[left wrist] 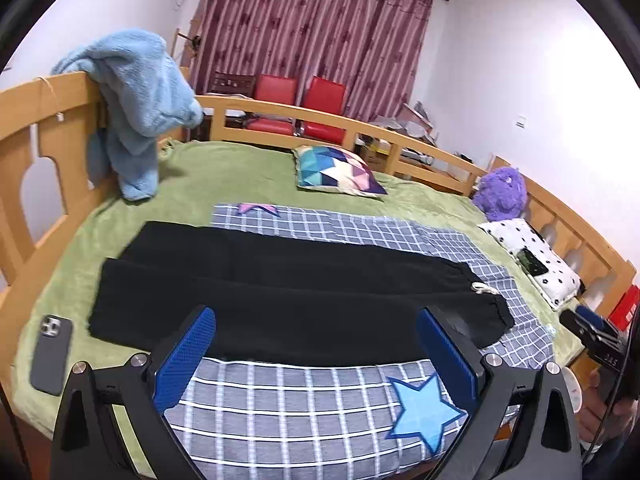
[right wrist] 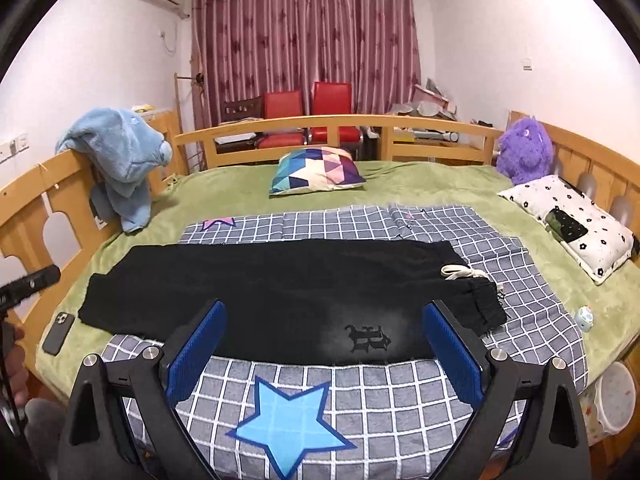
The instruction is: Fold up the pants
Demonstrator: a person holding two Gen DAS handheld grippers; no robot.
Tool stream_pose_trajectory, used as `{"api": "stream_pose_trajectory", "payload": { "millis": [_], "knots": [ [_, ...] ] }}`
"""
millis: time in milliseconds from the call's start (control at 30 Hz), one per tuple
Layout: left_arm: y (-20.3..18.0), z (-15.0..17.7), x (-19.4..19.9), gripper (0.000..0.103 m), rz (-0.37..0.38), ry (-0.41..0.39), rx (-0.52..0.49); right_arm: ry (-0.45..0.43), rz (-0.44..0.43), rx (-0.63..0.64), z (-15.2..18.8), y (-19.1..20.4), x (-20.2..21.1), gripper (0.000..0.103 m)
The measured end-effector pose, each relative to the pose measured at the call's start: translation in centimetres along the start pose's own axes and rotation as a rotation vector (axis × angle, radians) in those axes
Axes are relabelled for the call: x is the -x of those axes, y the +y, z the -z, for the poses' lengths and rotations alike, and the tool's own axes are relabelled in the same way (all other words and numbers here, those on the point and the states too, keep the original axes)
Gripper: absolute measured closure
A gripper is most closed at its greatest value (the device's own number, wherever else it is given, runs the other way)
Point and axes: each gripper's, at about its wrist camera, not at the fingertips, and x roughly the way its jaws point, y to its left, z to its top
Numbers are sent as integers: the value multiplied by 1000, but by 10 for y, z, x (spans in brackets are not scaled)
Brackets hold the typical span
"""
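Observation:
Black pants (left wrist: 288,292) lie flat across a grey checked blanket (left wrist: 280,412) on the bed, legs to the left, waistband with a white drawstring (left wrist: 482,289) to the right. In the right wrist view the pants (right wrist: 280,284) show a dark logo (right wrist: 368,338) near the front edge. My left gripper (left wrist: 316,356) is open and empty, held just in front of the pants' near edge. My right gripper (right wrist: 324,348) is open and empty, also just short of the near edge, over the logo area.
A dark phone (left wrist: 52,354) lies on the green bedsheet (left wrist: 224,176) at the left. A patterned cushion (left wrist: 336,172), a purple plush toy (left wrist: 502,194) and a spotted pillow (left wrist: 532,260) lie further back. A blue plush (left wrist: 136,104) hangs on the wooden bed rail (left wrist: 48,148).

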Motion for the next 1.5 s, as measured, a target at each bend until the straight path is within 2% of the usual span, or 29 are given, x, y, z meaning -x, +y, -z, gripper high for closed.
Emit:
{"api": "stream_pose_trajectory", "payload": {
  "millis": [133, 267, 333, 433, 600, 667, 800, 967, 1167, 1333, 1433, 1500],
  "knots": [
    [29, -3, 7, 2, -40, 0, 49, 29, 6, -26, 10, -20, -2, 7],
    [59, 5, -16, 2, -105, 53, 85, 93, 6, -73, 24, -44, -26, 20],
    [78, 13, -35, 3, -117, 93, 125, 123, 17, -84, 31, -53, -43, 25],
    [107, 31, -65, 3, -114, 139, 214, 174, 32, -115, 42, -68, -74, 37],
    [143, 71, -117, 7, -119, 208, 330, 247, 53, -174, 71, -93, -132, 38],
    [152, 83, -138, 8, -99, 234, 371, 278, 49, -218, 85, -105, -156, 38],
    [165, 99, -173, 9, -75, 249, 436, 311, 32, -322, 101, -127, -195, 38],
    [179, 121, -205, 14, -132, 233, 502, 327, -6, -429, 113, -151, -232, 38],
    [180, 119, -209, 14, -134, 208, 457, 359, -3, -493, 121, -169, -253, 38],
    [187, 112, -214, 14, -170, 190, 458, 374, -1, -492, 117, -170, -261, 38],
    [188, 106, -221, 14, -196, 216, 446, 363, 6, -507, 118, -170, -269, 37],
    [193, 101, -224, 19, -208, 229, 461, 348, 21, -509, 118, -168, -272, 37]
  ]
}}
